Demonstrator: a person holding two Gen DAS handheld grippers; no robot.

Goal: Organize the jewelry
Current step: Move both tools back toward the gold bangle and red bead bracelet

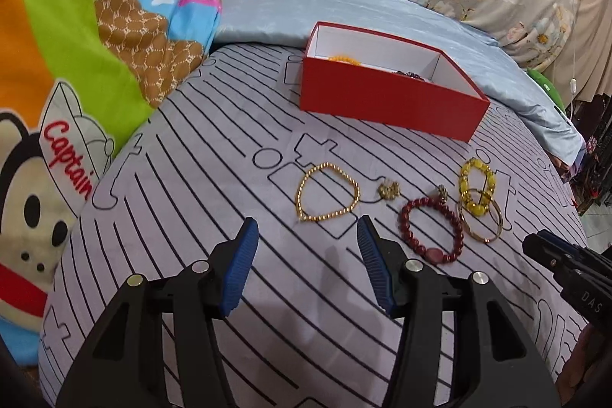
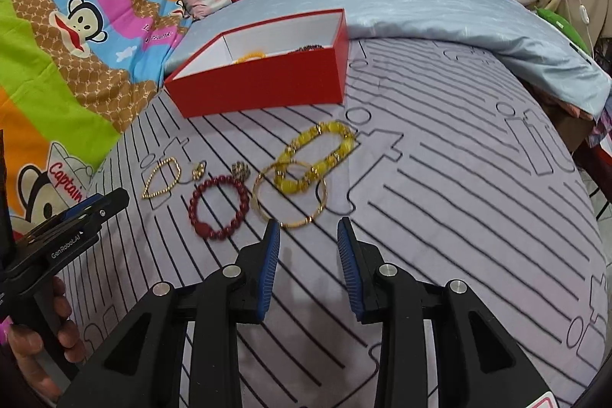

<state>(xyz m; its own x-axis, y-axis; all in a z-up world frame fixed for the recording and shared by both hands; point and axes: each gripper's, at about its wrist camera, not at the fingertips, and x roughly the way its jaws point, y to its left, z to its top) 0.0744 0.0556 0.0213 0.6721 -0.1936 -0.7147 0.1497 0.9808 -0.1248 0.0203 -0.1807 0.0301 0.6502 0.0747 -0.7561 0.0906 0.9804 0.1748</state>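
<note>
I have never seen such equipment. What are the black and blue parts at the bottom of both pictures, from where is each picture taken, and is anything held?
They are hand-held grippers, one in each of a person's hands, each with a camera looking forward along its two blue-padded fingers. The left wrist picture shows the left gripper; the right wrist picture shows the right gripper. Each also appears at the edge of the other's picture. Both stand open above the bed and hold nothing.

On the striped sheet lie a thin gold bead bracelet, a dark red bead bracelet, a yellow bead bracelet lying partly over a gold bangle, and two small gold pieces, perhaps earrings. Behind them an open red box already contains some jewelry.
</note>
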